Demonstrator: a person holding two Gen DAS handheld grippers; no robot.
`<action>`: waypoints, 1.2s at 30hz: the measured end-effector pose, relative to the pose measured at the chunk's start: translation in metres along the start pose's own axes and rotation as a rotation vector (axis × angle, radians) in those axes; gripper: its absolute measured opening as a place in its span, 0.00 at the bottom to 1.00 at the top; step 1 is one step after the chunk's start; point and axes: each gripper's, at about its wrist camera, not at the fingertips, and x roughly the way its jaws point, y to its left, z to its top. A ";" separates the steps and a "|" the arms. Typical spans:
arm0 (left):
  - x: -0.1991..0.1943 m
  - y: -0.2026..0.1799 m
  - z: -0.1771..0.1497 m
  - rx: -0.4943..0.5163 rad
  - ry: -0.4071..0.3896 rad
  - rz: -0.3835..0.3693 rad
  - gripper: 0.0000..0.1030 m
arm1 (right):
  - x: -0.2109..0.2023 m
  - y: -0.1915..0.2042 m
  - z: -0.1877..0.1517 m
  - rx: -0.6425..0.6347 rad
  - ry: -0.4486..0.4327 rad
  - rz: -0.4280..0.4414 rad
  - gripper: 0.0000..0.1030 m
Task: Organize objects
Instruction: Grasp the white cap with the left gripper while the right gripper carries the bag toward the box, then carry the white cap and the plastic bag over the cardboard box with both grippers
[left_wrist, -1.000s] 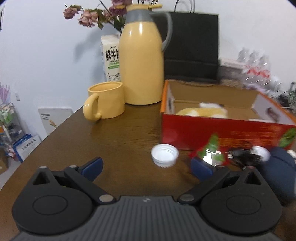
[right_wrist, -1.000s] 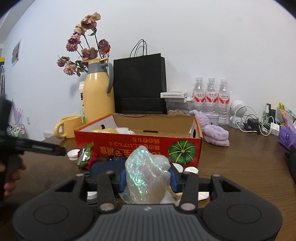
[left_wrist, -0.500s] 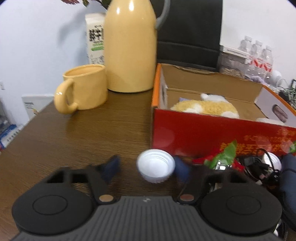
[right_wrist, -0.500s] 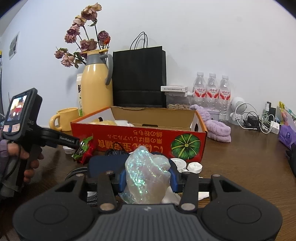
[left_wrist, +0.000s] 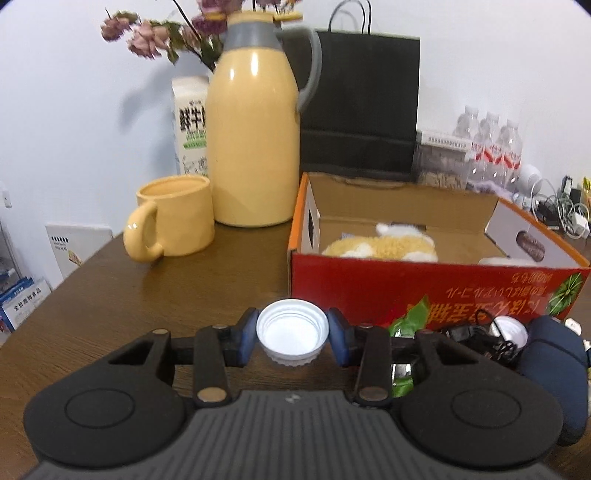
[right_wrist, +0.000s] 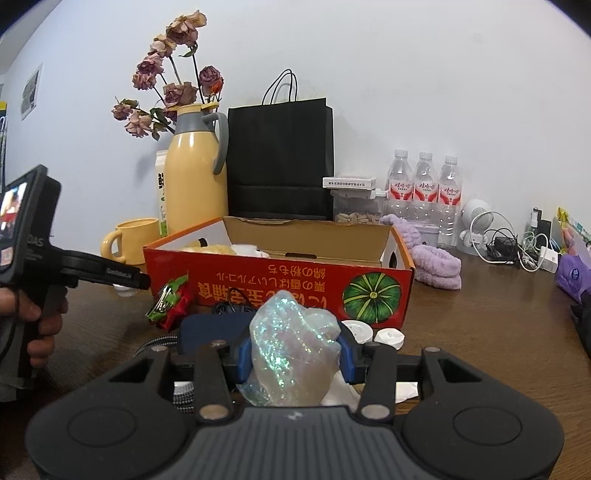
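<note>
My left gripper (left_wrist: 291, 334) is shut on a white bottle cap (left_wrist: 292, 336), open side up, lifted a little above the brown table (left_wrist: 177, 295). Just ahead to the right stands the open red cardboard box (left_wrist: 436, 284) with a yellow plush toy (left_wrist: 380, 247) inside. My right gripper (right_wrist: 293, 350) is shut on a crumpled iridescent plastic wrapper (right_wrist: 291, 343), held in front of the same red box (right_wrist: 280, 284). The left gripper's body (right_wrist: 74, 266) shows at the left of the right wrist view, held by a hand (right_wrist: 33, 317).
A yellow mug (left_wrist: 173, 218), yellow thermos jug (left_wrist: 255, 140), milk carton (left_wrist: 190, 129) and black paper bag (left_wrist: 358, 107) stand behind. A dark blue pouch (left_wrist: 550, 365), cables and a red-green wrapper (right_wrist: 171, 301) lie before the box. Two white caps (right_wrist: 373, 332), purple cloth (right_wrist: 432, 266) and water bottles (right_wrist: 424, 188) are at the right.
My left gripper closed from wide open onto the white cap on the table, then lifted it slightly. The right gripper kept still with the wrapper in it.
</note>
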 end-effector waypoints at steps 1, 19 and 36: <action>-0.006 -0.001 0.001 -0.006 -0.016 0.002 0.39 | -0.001 0.000 0.000 -0.002 -0.004 -0.001 0.42; -0.038 -0.076 0.076 -0.050 -0.210 -0.145 0.39 | 0.047 0.002 0.098 0.006 -0.094 0.008 0.42; 0.063 -0.083 0.086 -0.019 -0.085 -0.120 0.39 | 0.155 -0.031 0.096 0.000 0.007 -0.070 0.42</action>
